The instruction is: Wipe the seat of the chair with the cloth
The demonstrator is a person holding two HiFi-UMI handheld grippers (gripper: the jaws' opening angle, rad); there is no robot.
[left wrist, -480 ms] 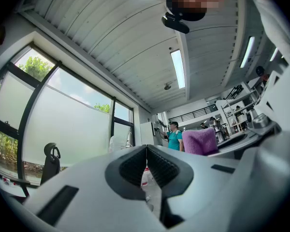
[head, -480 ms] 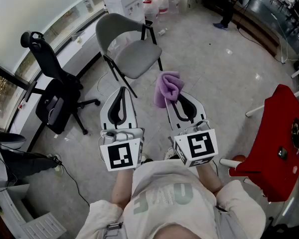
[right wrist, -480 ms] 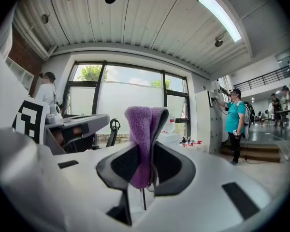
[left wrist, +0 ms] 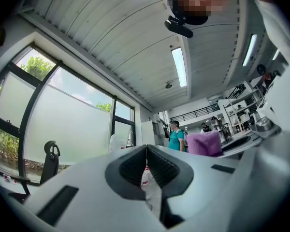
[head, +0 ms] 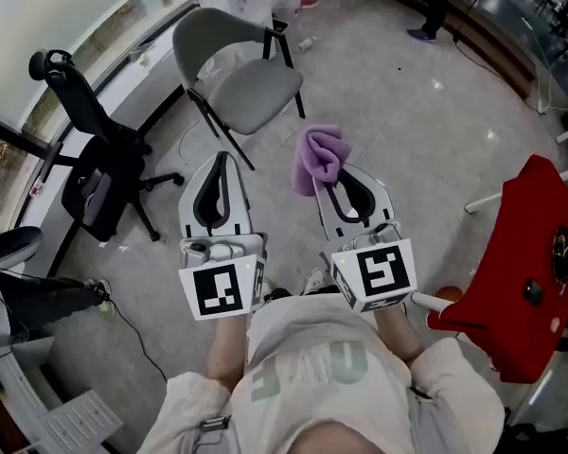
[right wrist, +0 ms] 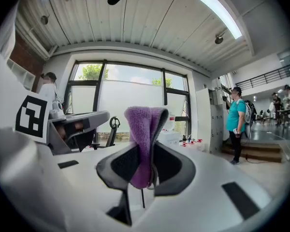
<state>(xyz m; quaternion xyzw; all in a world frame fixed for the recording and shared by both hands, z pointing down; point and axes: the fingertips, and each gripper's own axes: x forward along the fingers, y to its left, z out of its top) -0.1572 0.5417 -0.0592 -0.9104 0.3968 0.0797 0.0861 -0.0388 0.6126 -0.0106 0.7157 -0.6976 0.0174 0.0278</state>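
- Chair (head: 251, 93) sits slightly higher and further left in head view than before.
- Cloth (right wrist: 142, 122): pinched upright between right gripper (right wrist: 146, 148) jaws, apart from chair.
- Left gripper (left wrist: 146, 150): jaws together, empty.

Purple cloth (head: 320, 155) bunched, clamped in jaws of right gripper (head: 331, 183); grey chair (head: 254, 95) upright on floor, apart.

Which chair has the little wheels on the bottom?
The black office chair on the left. It stands on a star-shaped base with wheels and has a headrest, while the grey chair next to it has plain black legs.
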